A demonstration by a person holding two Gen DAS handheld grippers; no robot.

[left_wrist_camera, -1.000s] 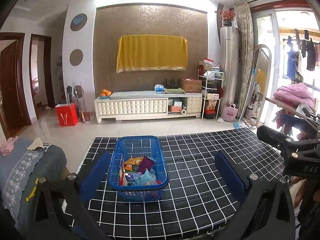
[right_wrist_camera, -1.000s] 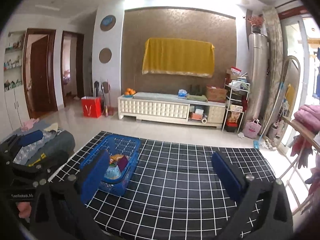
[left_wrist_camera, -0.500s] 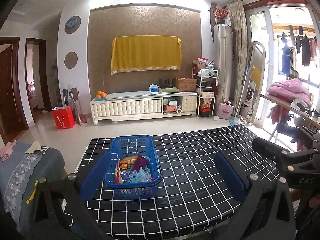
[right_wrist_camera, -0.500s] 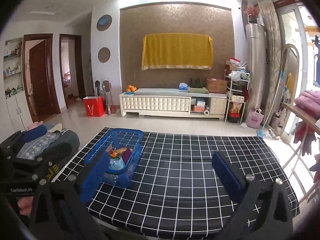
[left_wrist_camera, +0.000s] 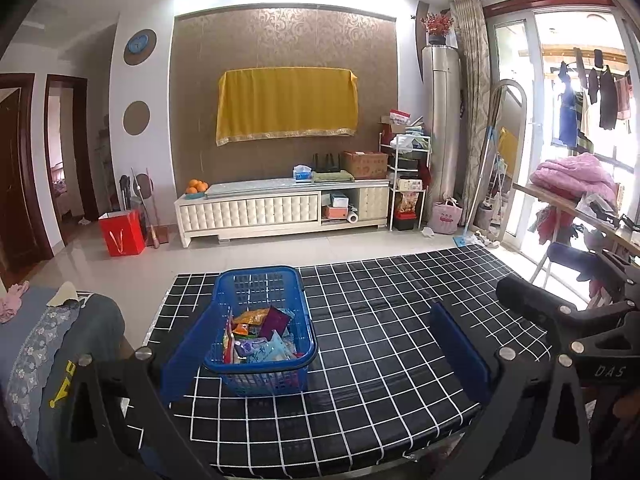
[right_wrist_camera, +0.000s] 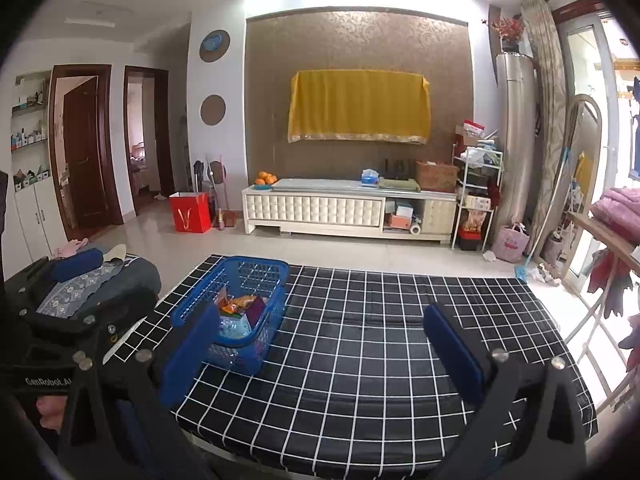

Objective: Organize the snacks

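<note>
Both claws hang wide apart above the near edge of the tabletop, its black cloth ruled in white squares, and neither holds or touches anything. From the left claw the blue basket sits almost straight ahead, just inside its left finger, and you look down into a heap of snack packets, orange, dark purple and pale blue. That view also catches the right claw's black frame at its right edge. The right claw sees the same basket off to its left with bare checked cloth straight ahead. Only this view shows the left claw's body, low on the left, a bit of the person's hand beneath it.
</note>
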